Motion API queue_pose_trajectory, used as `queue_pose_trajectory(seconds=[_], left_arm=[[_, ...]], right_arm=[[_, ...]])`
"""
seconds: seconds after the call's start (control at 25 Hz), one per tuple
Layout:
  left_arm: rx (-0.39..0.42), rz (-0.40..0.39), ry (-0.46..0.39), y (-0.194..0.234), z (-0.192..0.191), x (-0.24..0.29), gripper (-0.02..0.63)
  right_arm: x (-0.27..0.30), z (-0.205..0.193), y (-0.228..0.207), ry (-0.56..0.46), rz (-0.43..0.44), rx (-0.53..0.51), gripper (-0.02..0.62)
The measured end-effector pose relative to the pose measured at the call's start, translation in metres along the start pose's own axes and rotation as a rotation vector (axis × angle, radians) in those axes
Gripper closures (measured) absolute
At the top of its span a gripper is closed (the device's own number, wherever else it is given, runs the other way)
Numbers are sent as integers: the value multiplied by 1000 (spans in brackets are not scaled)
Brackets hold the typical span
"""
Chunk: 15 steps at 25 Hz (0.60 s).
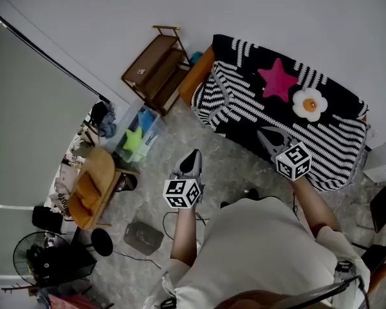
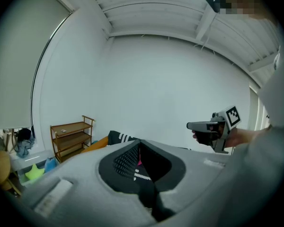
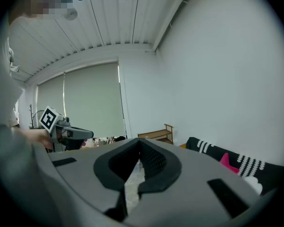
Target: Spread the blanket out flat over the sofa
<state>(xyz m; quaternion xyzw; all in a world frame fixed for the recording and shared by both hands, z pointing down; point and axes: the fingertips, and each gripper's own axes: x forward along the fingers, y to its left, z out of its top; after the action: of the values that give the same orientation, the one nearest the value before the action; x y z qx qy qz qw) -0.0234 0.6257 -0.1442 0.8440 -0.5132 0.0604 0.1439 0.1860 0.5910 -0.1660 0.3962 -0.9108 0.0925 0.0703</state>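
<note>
The sofa (image 1: pixel 194 77) stands against the wall with the striped blanket (image 1: pixel 244 102) lying across it. Both grippers are held out short of the blanket, touching nothing. The left gripper (image 1: pixel 195 154) has its jaws together and empty, and so does the right gripper (image 1: pixel 263 133).

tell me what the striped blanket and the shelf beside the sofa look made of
Striped blanket: likely knitted or crocheted yarn, soft and matte. The white stripes look ribbed and chunky, like thick stitches. Shelf: probably wood or bamboo, brown with a smooth finish. It has slim posts and flat tiers, though any grain is too small to see.
</note>
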Motion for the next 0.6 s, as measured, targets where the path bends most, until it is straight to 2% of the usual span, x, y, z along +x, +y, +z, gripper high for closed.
queue_pose_trajectory(seconds=[0.4,0.52,0.6], left_arm=[[-16,50,3,0,-8,12,584],[-23,46,11,-3,-11,19,500],[-23,44,9,-7,-13,23,479]], right_arm=[[-3,-11,-13,27,26,8,589],[-1,-14,-20,33,40,10,590],[-1,-16,-25,34,51,12,589]])
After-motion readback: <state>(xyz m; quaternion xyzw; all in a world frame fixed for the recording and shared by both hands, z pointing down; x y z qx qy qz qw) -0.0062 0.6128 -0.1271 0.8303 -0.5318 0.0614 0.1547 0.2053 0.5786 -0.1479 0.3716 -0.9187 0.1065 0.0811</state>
